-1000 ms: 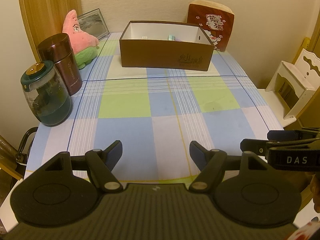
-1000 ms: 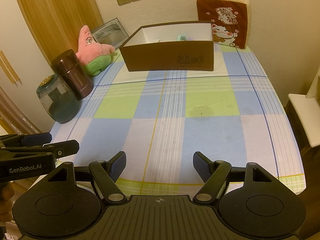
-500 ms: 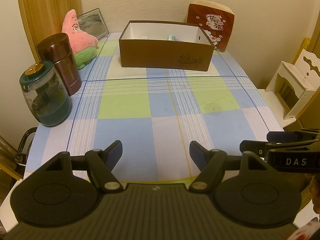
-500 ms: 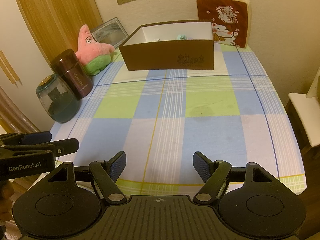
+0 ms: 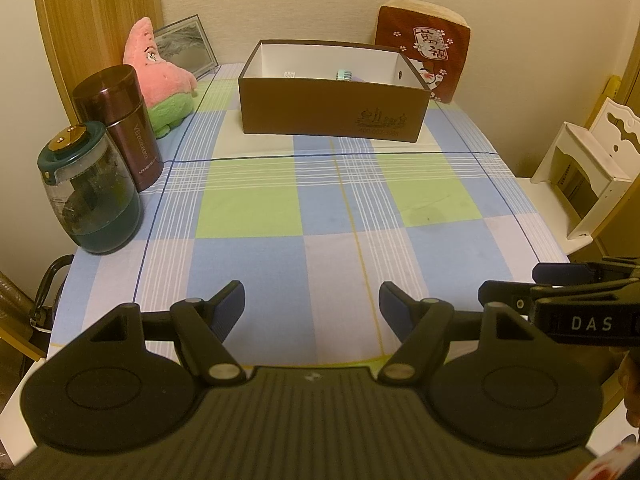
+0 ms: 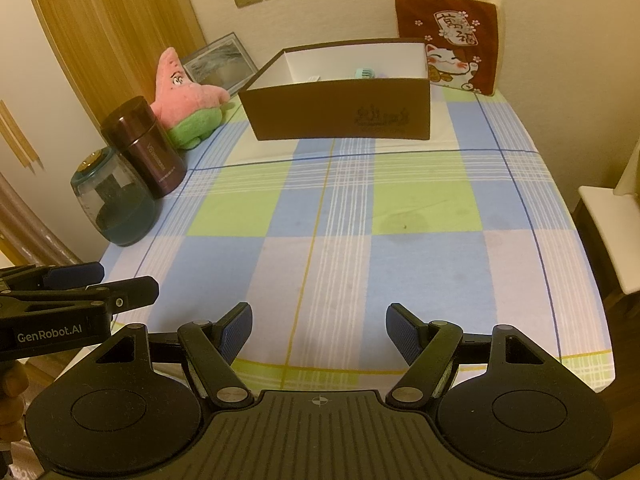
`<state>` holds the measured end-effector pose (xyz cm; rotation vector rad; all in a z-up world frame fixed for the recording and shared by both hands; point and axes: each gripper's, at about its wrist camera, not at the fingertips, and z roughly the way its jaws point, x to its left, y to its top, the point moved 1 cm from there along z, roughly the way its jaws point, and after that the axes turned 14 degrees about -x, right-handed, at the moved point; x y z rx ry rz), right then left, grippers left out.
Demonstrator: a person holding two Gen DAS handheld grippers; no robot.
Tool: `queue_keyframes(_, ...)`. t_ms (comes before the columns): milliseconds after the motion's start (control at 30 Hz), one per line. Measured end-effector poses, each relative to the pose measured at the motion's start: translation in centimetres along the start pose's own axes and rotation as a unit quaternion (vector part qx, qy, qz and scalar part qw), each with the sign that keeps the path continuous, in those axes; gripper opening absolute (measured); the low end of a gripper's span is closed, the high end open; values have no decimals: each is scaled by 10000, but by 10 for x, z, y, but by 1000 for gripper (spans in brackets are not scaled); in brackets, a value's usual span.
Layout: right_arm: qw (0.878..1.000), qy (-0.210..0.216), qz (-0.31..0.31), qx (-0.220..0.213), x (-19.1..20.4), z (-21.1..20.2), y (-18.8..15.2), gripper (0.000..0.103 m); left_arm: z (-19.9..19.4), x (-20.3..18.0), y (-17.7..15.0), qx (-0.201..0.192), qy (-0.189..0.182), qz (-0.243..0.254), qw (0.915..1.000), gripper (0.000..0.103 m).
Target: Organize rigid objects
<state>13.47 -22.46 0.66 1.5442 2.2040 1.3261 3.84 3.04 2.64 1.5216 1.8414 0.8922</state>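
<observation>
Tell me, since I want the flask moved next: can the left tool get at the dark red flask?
Probably yes. The left tool is open and empty, and the flask stands upright at the table's left edge; only the glass jar beside it crowds the near side.

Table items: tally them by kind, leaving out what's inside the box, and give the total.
Brown box: 1
Maroon thermos: 1
Glass teapot, green lid: 1
Pink starfish plush: 1
Picture frame: 1
Lucky-cat cushion: 1
Total: 6
</observation>
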Motion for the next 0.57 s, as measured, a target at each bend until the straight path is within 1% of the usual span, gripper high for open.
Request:
queue_keyframes(433,10000,0,-3,21,-1,4,0,74,5,-2,4,19,18,17,10000,72)
queue_keyframes(567,10000,-8,10,47,-1,9,1,74,11,-2,6,59,0,18,10000,72)
